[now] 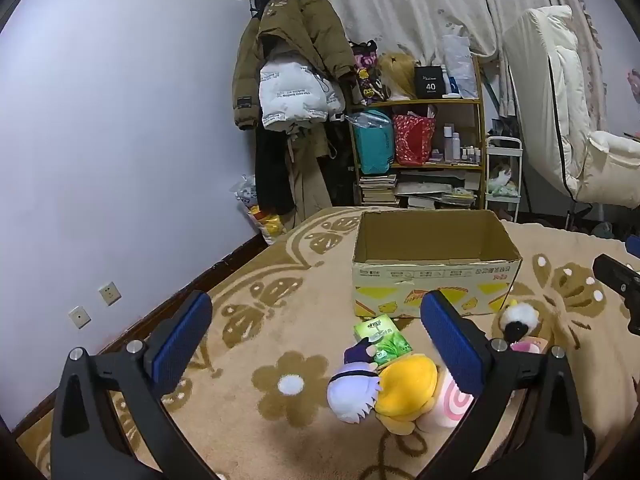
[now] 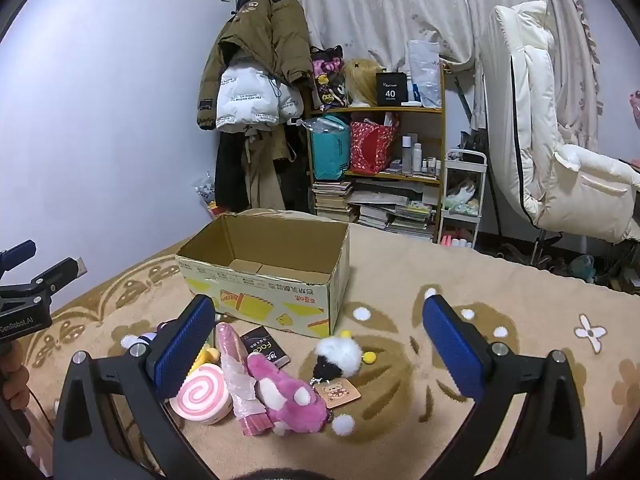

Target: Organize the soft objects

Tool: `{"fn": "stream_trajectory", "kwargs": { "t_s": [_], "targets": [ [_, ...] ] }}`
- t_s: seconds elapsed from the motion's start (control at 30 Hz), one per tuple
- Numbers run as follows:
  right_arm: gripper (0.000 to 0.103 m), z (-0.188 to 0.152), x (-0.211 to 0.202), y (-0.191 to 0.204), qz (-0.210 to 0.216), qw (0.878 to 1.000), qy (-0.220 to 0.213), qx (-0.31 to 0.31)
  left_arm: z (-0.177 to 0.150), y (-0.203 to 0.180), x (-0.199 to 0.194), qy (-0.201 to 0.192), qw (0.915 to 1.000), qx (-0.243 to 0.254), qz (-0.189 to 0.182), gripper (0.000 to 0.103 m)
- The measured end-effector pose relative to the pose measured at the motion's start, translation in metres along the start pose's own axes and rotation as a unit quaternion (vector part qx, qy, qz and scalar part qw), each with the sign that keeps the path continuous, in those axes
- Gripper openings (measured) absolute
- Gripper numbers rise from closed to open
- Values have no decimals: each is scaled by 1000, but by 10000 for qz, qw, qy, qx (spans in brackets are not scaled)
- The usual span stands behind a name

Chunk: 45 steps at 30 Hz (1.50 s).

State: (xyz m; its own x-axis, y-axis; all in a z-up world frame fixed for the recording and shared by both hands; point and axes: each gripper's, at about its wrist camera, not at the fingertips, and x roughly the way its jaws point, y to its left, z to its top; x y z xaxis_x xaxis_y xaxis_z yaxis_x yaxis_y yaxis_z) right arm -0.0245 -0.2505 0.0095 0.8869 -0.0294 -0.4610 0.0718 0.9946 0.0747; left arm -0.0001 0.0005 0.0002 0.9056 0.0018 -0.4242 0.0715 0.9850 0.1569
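Note:
An open cardboard box (image 1: 436, 276) stands on a beige flowered blanket; it also shows in the right wrist view (image 2: 264, 284) and looks empty. In front of it lie soft toys: a white-haired doll (image 1: 354, 390), a yellow plush (image 1: 406, 390), a pink swirl roll (image 2: 200, 394), a pink plush (image 2: 286, 394), a black-and-white pom-pom toy (image 2: 338, 356), a pink plastic-wrapped item (image 2: 238, 376). A green tissue pack (image 1: 382, 338) and a dark packet (image 2: 266, 346) lie there too. My left gripper (image 1: 316, 340) is open above the toys. My right gripper (image 2: 320, 344) is open above them.
The blanket (image 2: 500, 360) covers a bed by the wall. Beyond it stand a bookshelf (image 1: 420, 148) with bags and books, a coat rack with jackets (image 1: 288, 80), a white cart (image 2: 464, 196) and a white chair (image 2: 552, 148).

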Motion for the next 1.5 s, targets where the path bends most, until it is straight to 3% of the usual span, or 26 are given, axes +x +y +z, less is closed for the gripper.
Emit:
{"fn": "stream_trajectory", "kwargs": {
  "t_s": [0.5,1.5],
  "targets": [
    [103,-1,1,0,-7,10000,-1,-1,11,6,-1,19,10000,59,63,103],
    [103,-1,1,0,12,10000,14,30,-1,-6,0,-26,9996,197,186,103]
  ]
}}
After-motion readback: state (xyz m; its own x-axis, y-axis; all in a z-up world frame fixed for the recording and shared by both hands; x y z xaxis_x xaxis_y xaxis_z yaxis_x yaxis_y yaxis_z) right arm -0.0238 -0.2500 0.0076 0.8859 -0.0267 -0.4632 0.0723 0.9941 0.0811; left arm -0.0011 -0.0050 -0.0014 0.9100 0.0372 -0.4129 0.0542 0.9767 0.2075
